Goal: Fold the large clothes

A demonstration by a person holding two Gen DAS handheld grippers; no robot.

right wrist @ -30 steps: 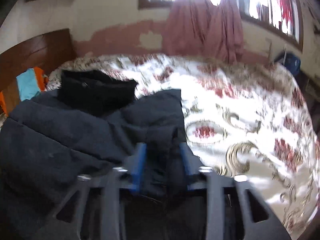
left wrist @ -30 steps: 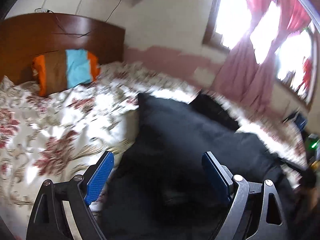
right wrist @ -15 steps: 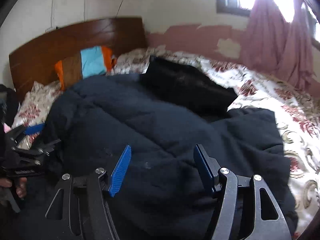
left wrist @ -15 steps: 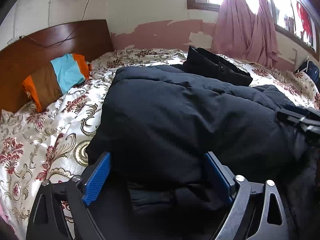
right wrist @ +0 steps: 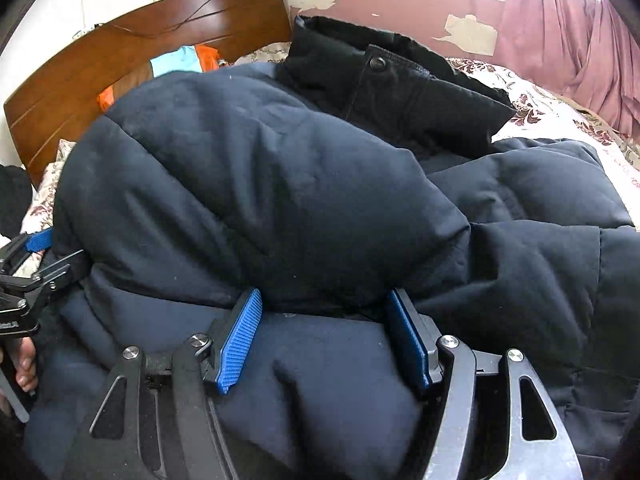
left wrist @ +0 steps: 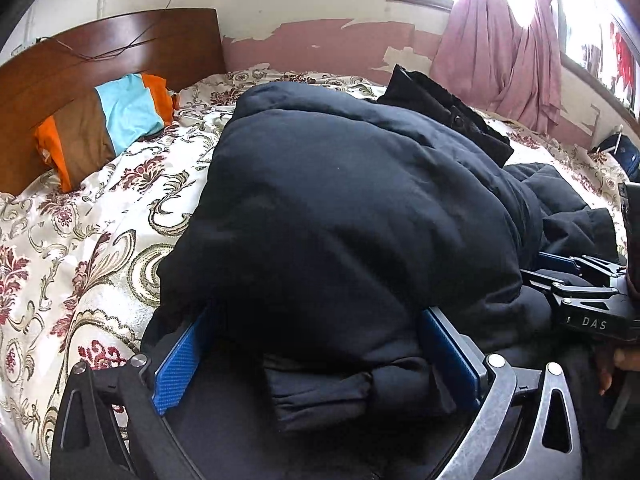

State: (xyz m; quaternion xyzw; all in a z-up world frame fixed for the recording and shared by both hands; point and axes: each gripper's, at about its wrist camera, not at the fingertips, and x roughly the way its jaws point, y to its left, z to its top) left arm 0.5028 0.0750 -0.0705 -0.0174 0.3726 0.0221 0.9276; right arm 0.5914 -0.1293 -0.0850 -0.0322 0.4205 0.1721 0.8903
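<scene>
We find the bed (left wrist: 100,216), under a floral sheet, carrying the work. A wooden headboard (left wrist: 120,56) stands behind it, with a striped pillow (left wrist: 104,124) leaning against it and pink curtains (left wrist: 516,60) at the window.

The jacket (left wrist: 340,208), dark and padded, lies across the middle of the bed, one thick layer doubled over the lower one so that a bulging fold faces both cameras. Its collar (right wrist: 384,76), with a snap, shows at the far side near the wall.

The left gripper (left wrist: 316,352) sits at the near edge of the fold, fingers spread wide with the bulge between them, not pinching. The right gripper (right wrist: 324,332) is placed likewise further along the same edge, fingers apart with cloth bulging between and no grip evident.

Our judgement: a fold has been laid over and both claws have let go; the step in hand is settling that fold. The padding looks springy and may lift back. The next move calls for pressing the layer flat, then taking a fresh grip on an edge for a further fold.
</scene>
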